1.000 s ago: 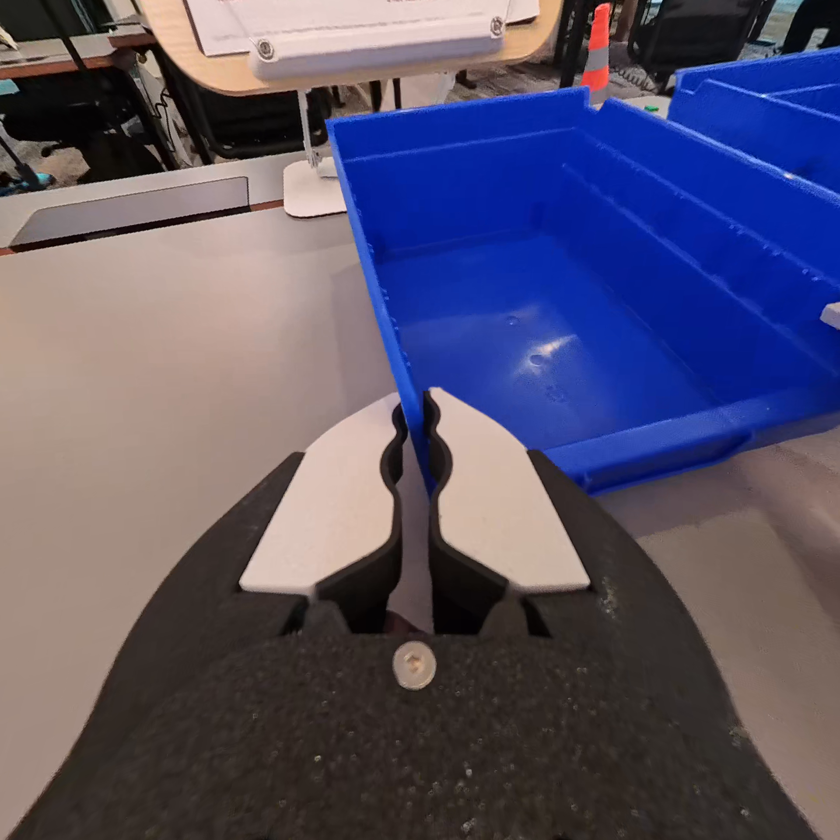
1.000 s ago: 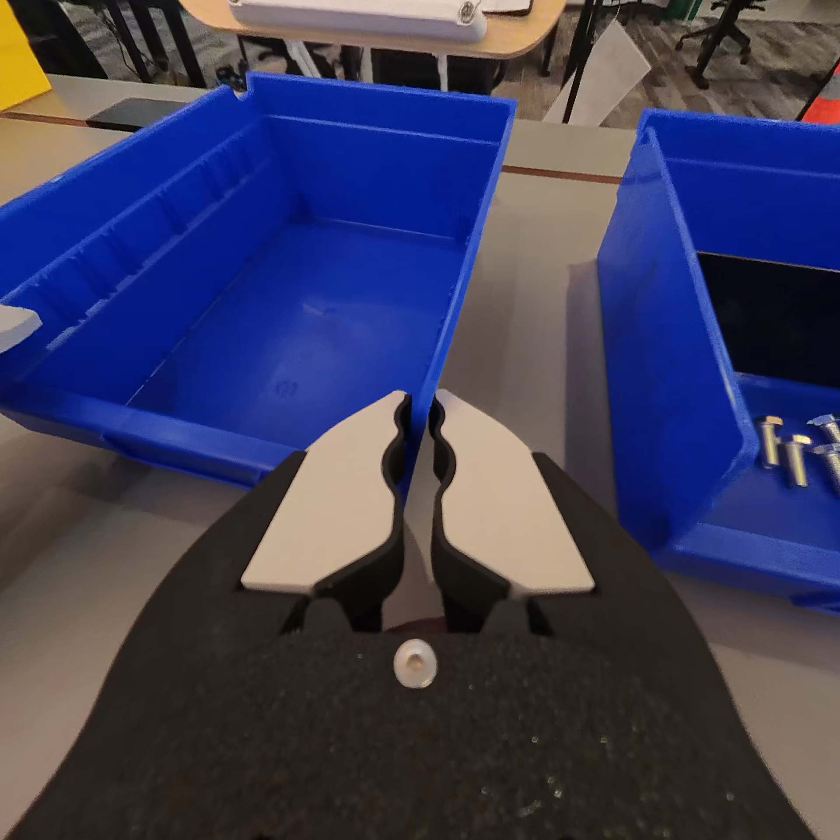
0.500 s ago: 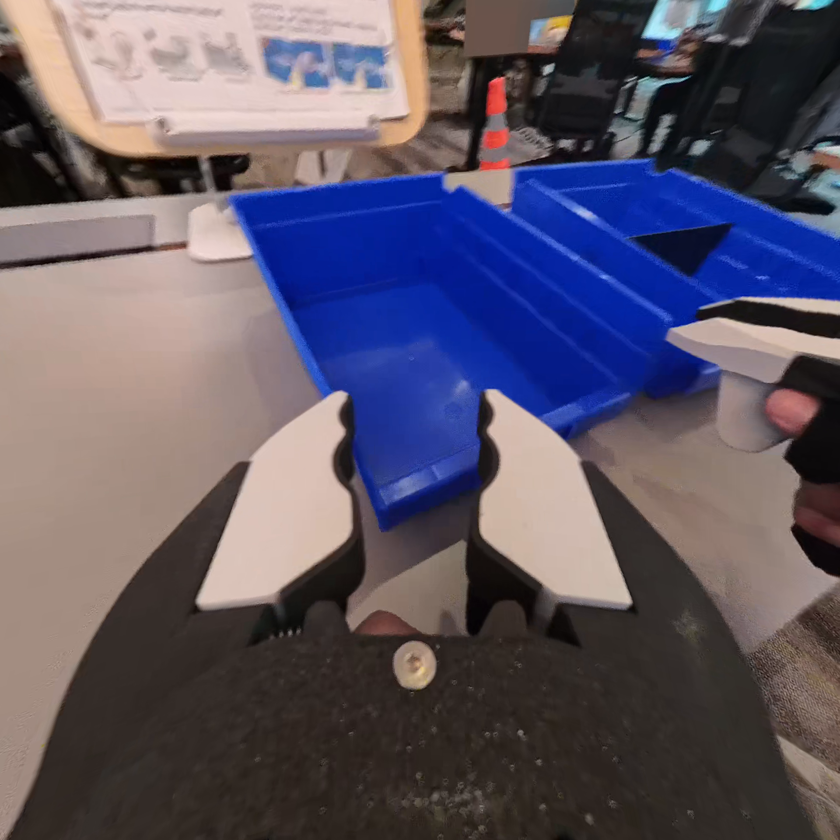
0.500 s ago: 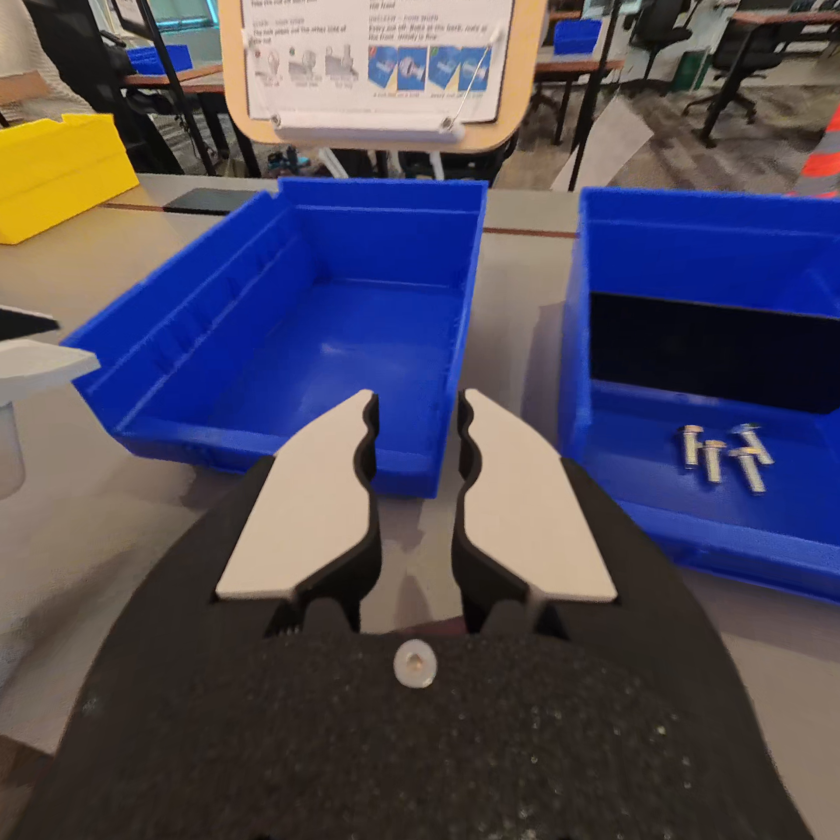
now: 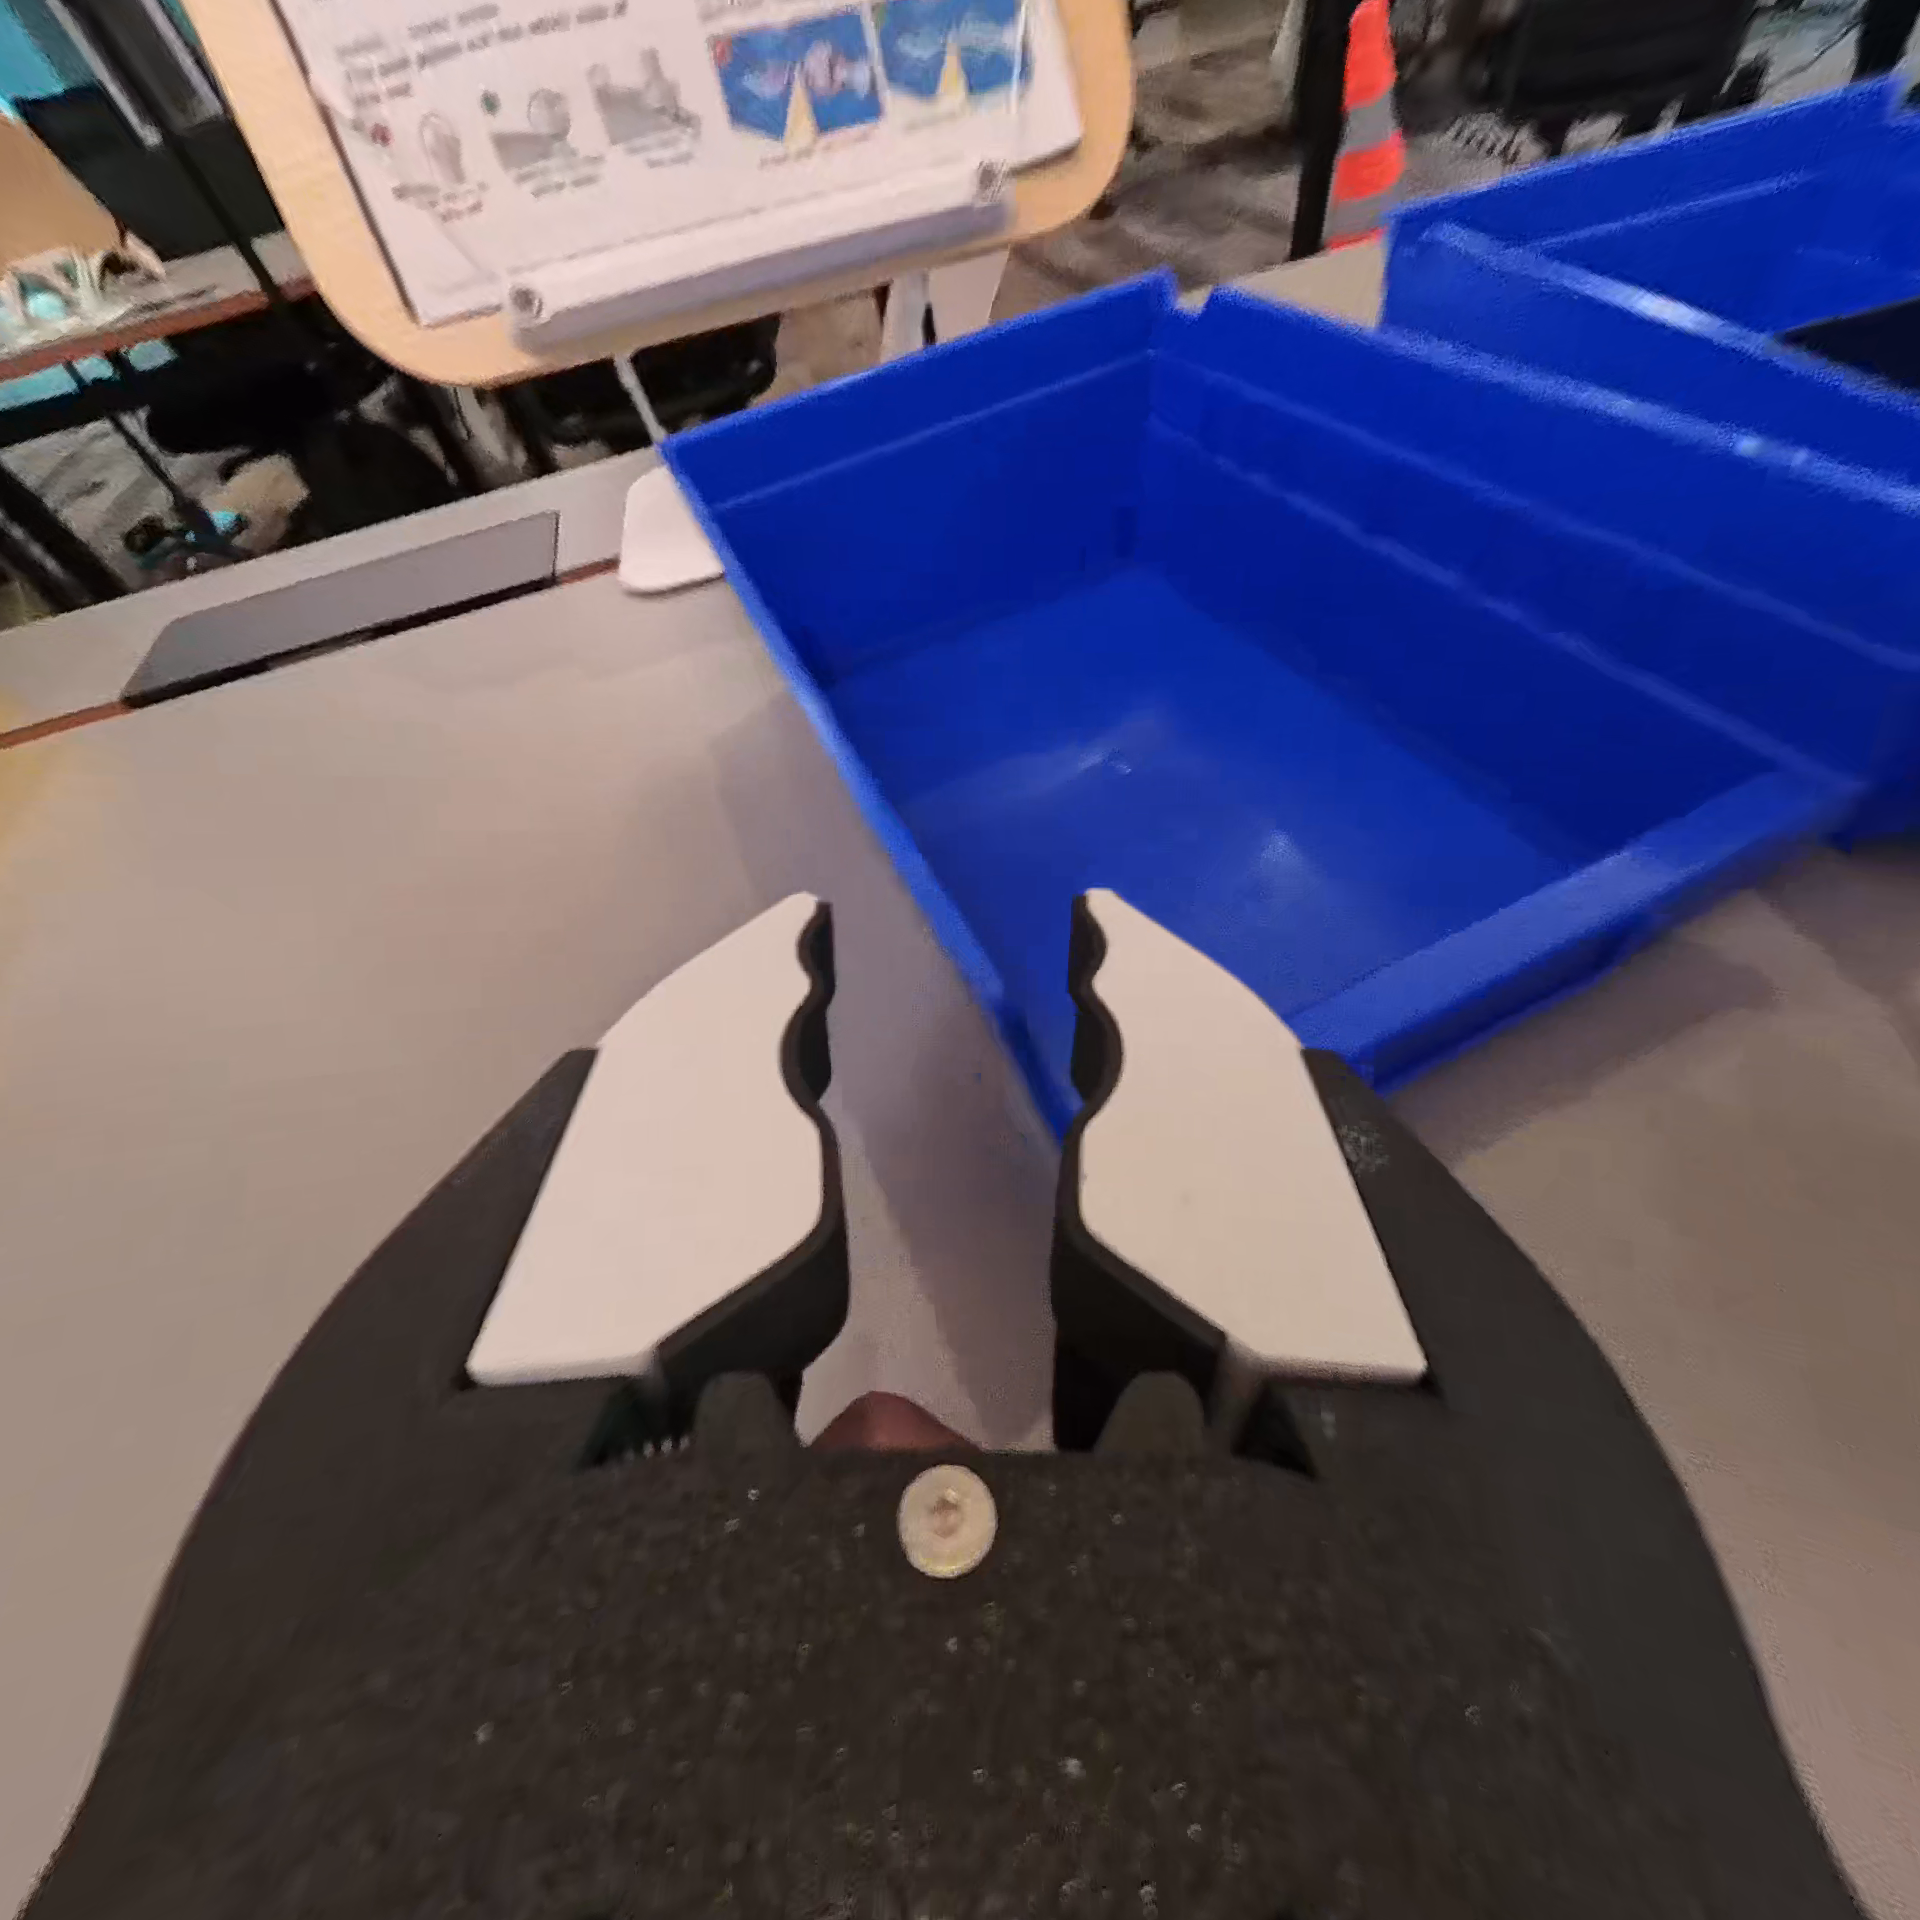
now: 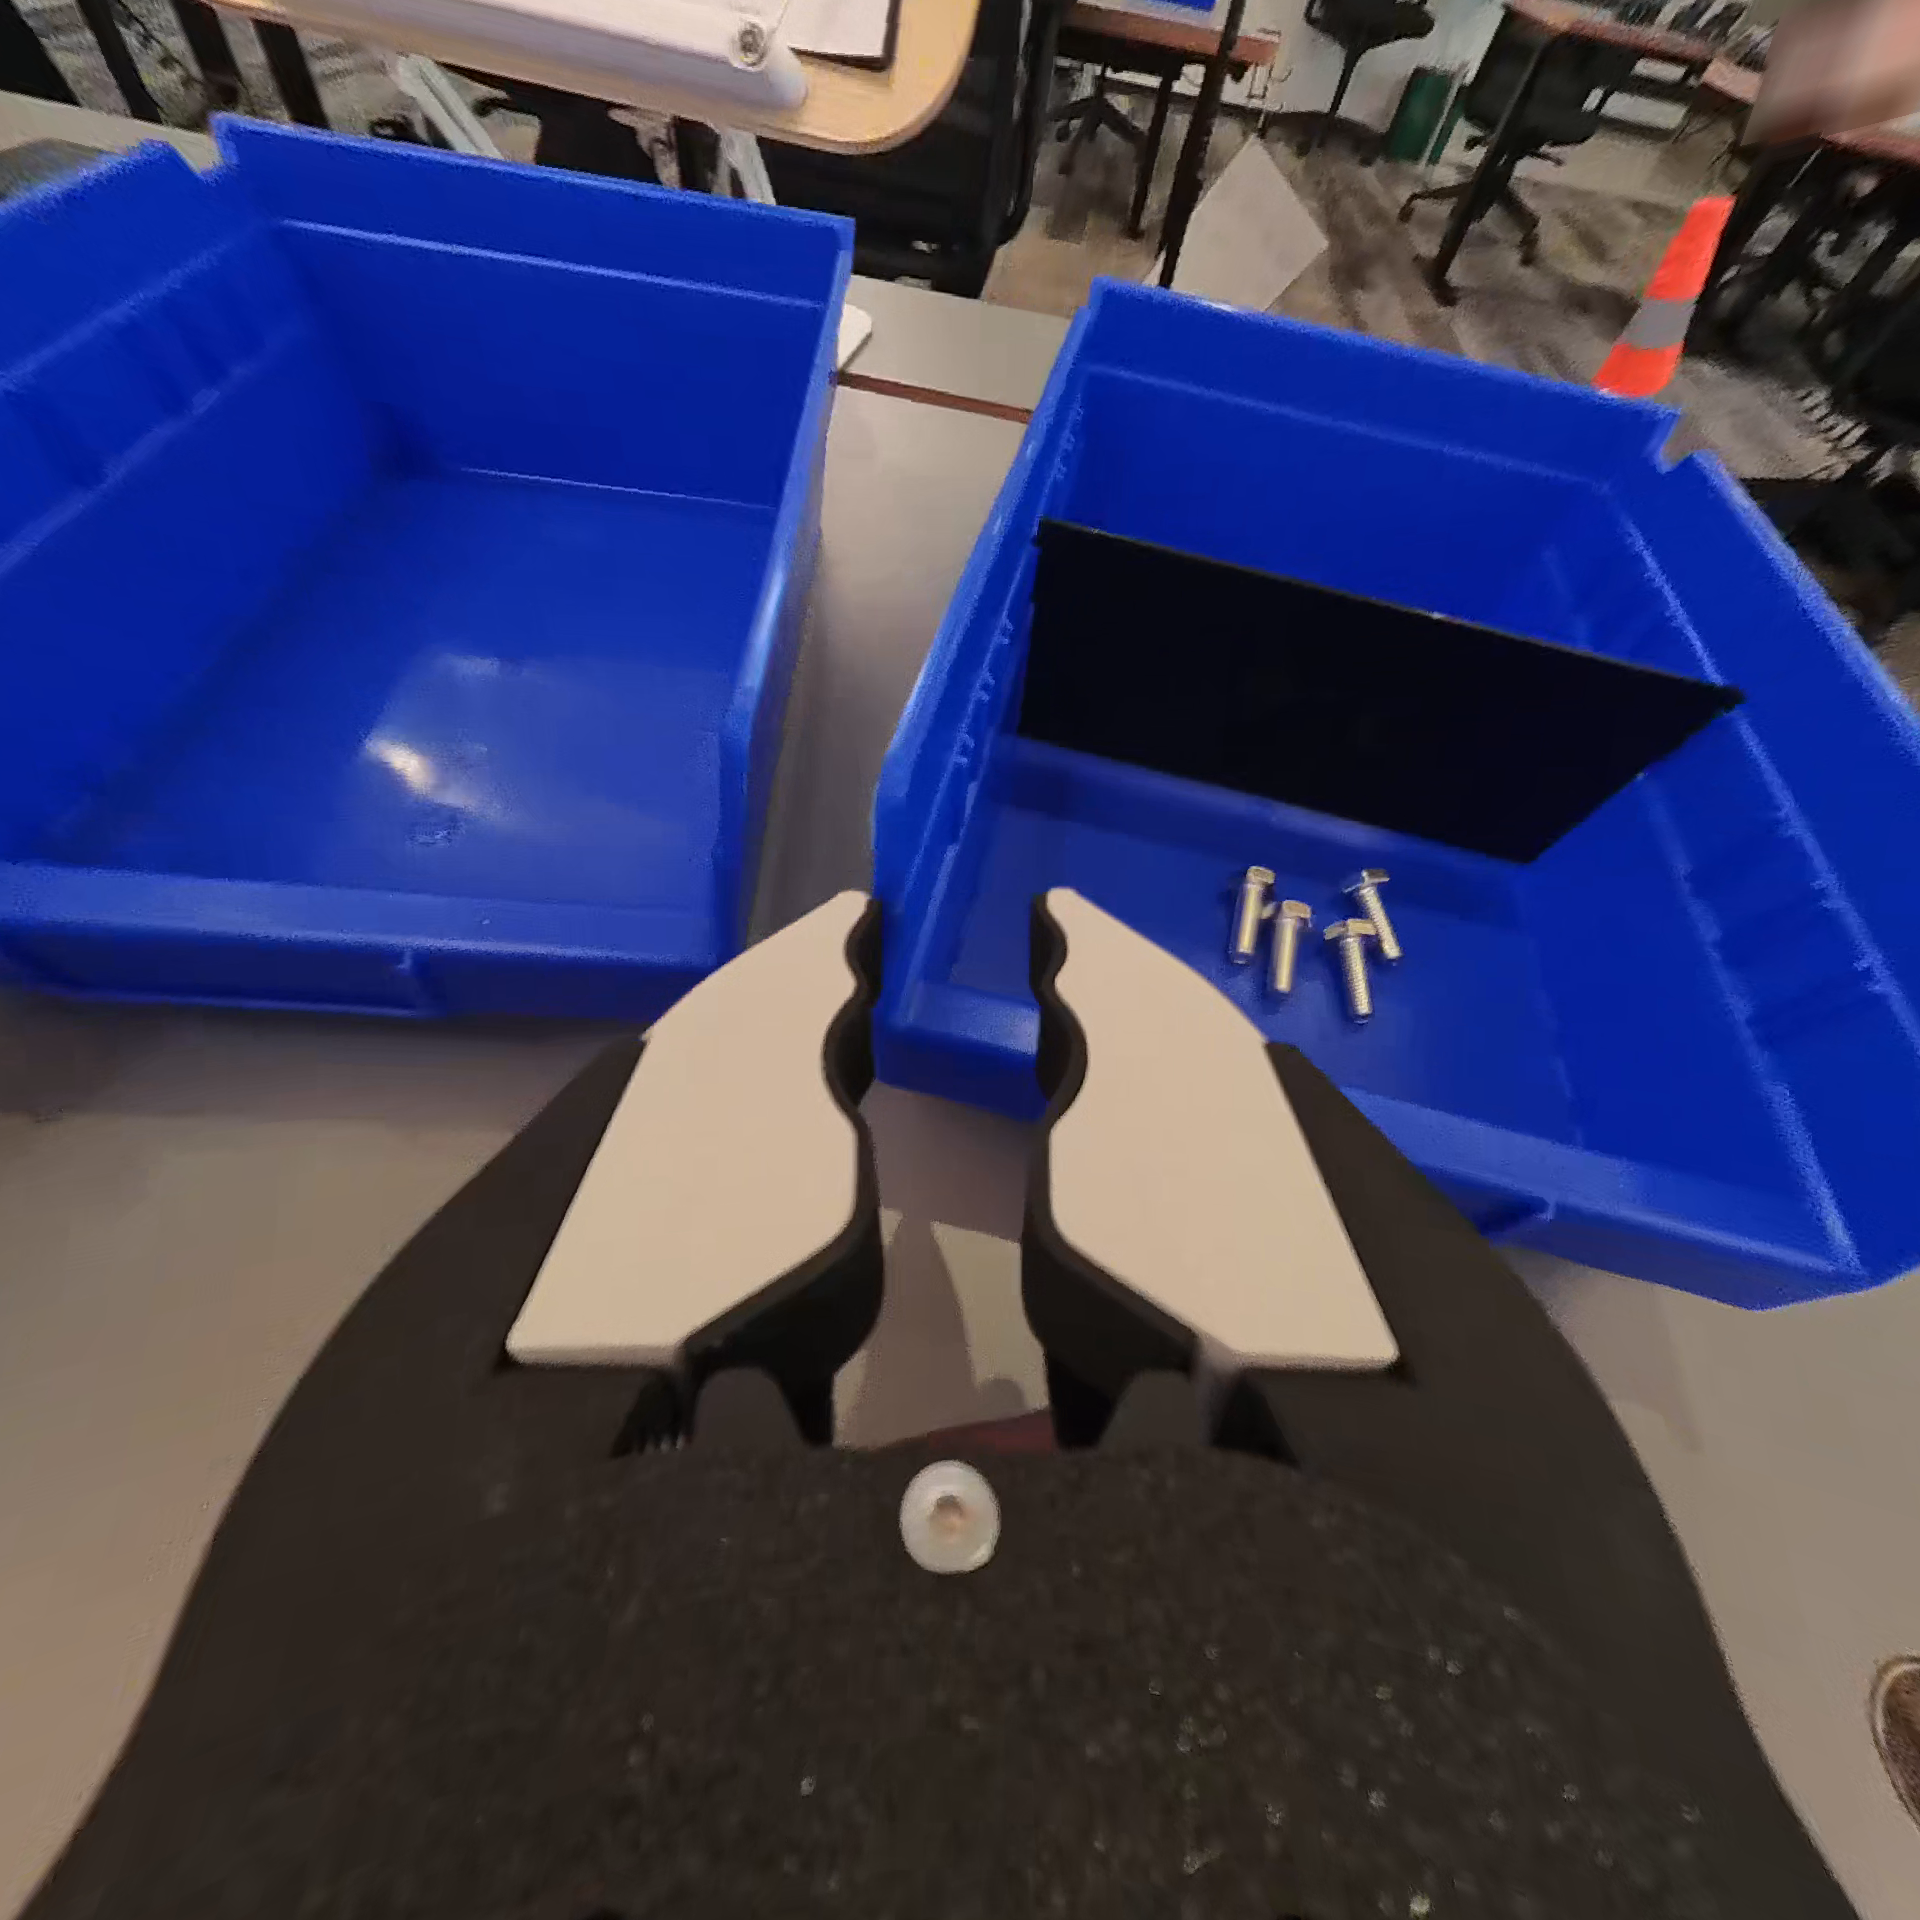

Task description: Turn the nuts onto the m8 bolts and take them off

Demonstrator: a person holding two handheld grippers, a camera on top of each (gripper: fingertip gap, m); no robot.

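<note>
Several silver bolts (image 6: pixel 1311 938) lie in the front compartment of the right blue bin (image 6: pixel 1756 1049), before a black divider (image 6: pixel 1340 696). No nuts show. My right gripper (image 6: pixel 954 909) is open and empty, hovering over the near left corner of that bin, left of the bolts. My left gripper (image 5: pixel 948 912) is open and empty, above the near left wall of the empty left blue bin (image 5: pixel 1299 717). That empty bin also shows in the right wrist view (image 6: pixel 364 935).
Both bins stand on a grey table (image 5: pixel 312 935). A wooden board with an instruction sheet (image 5: pixel 665 135) stands on a stand behind the left bin. An orange cone (image 6: pixel 1662 301) and office chairs stand on the floor beyond the table.
Both grippers went from shut to open. The right gripper moved right, toward the bin with the bolts. The left wrist view swung back left, and the other gripper left its view.
</note>
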